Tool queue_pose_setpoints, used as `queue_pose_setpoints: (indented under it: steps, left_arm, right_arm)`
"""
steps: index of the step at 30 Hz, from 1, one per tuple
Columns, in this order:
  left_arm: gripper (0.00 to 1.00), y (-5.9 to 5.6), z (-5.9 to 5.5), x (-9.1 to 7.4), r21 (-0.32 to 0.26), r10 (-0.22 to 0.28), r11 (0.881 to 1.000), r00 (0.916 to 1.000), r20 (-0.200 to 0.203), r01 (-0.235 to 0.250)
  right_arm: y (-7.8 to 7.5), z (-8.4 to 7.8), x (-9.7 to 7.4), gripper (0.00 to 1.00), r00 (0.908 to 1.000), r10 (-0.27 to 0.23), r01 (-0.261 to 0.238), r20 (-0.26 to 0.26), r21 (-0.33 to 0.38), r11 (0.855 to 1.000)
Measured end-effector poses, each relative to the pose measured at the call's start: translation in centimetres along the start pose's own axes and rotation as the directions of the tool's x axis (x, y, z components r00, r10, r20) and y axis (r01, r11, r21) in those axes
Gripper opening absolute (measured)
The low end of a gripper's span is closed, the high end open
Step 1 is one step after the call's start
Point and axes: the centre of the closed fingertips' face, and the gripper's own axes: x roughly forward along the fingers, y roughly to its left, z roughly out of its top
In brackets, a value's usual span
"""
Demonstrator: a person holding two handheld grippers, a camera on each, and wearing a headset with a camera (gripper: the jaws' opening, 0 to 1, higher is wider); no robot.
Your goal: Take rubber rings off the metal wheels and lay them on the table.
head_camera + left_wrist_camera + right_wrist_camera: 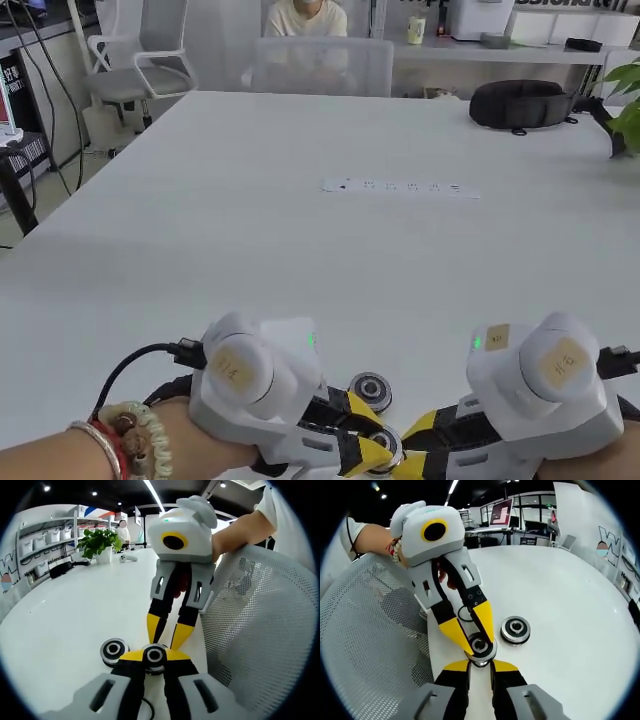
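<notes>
A metal wheel with a black rubber ring (385,440) sits at the table's near edge, and my left gripper (154,656) is shut on it, yellow tips on both sides. From the opposite side my right gripper (481,664) meets the same wheel (481,647). Its jaws stand a little apart at the wheel's rim, and I cannot tell whether they pinch the ring. A second ringed wheel (370,388) lies flat and free just beyond, also visible as the second wheel (114,650) and the second wheel (515,629).
The white table (300,250) stretches far ahead. A paper strip (400,187) lies mid-table, with a black cushion (520,103) and a plant (628,105) at the far right. A mesh chair back (260,630) stands close behind the near edge. A person sits across the table.
</notes>
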Motion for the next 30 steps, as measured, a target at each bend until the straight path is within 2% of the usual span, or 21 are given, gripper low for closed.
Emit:
queue_pose_setpoints:
  steps: [25, 27, 28, 30]
  left_arm:
    - [0.08, 0.02, -0.01, 0.03, -0.002, 0.000, 1.000, 1.0000, -0.001, 0.000]
    - [0.08, 0.02, 0.00, 0.04, -0.002, 0.000, 1.000, 1.0000, -0.001, 0.000]
    - [0.08, 0.01, 0.00, 0.04, -0.002, 0.000, 1.000, 1.0000, 0.000, 0.000]
    - [0.08, 0.01, 0.00, 0.04, -0.002, 0.000, 1.000, 1.0000, -0.001, 0.000]
  right_arm:
    - [0.16, -0.30, -0.21, 0.08, 0.9990, 0.043, -0.043, 0.009, 0.087, 0.995]
    - [0.26, -0.60, -0.04, 0.13, 0.9993, 0.036, -0.035, -0.006, 0.056, 0.998]
    - [0.54, -0.39, 0.06, 0.16, 0.9986, 0.053, -0.053, 0.009, 0.051, 0.997]
    - [0.41, -0.31, 0.08, 0.20, 0.9991, 0.039, -0.040, 0.015, 0.066, 0.997]
